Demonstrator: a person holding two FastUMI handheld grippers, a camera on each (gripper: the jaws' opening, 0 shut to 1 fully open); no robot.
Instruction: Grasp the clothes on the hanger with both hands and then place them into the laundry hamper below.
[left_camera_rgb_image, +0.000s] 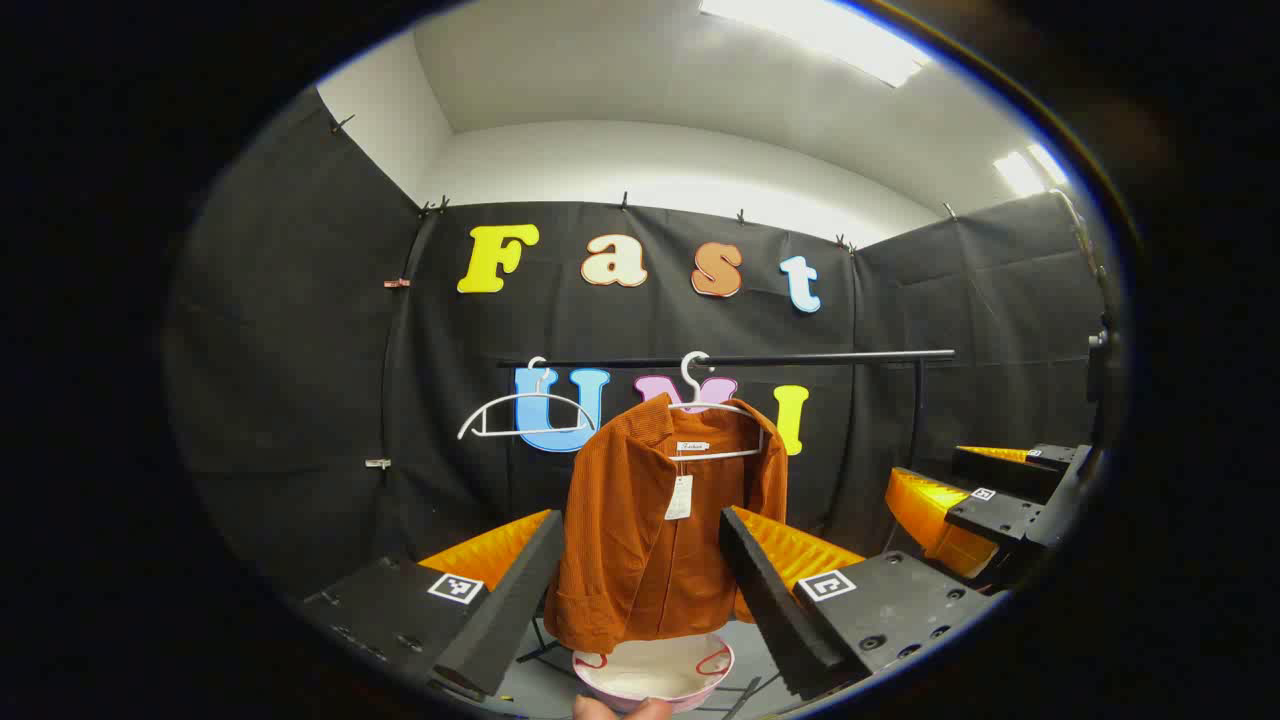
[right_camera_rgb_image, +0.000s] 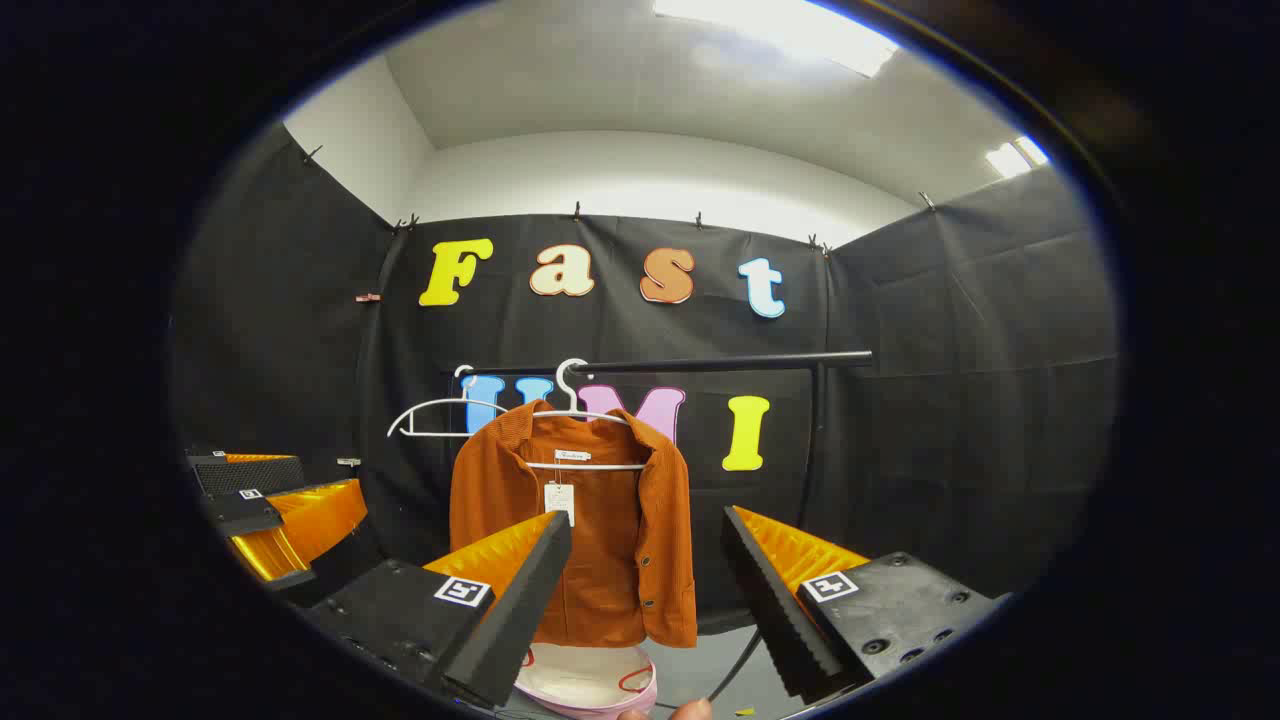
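Rust-orange ribbed jacket (left_camera_rgb_image: 665, 530) with a collar, a white neck label and a dangling paper tag hangs open-fronted on a white wire hanger (left_camera_rgb_image: 715, 415); in the right gripper view we see dark buttons down one front edge. That hanger hooks over a black horizontal rail (left_camera_rgb_image: 800, 357), and a second, bare white hanger (left_camera_rgb_image: 525, 415) hangs on the rail beside the jacket. Directly below the jacket's hem sits a pale pink round laundry hamper (left_camera_rgb_image: 655, 672) with red loop handles. Our left gripper (left_camera_rgb_image: 640, 565) faces the jacket, apart from it, jaws wide and holding nothing. Our right gripper (right_camera_rgb_image: 645, 575) does likewise, jaws wide, nothing between them.
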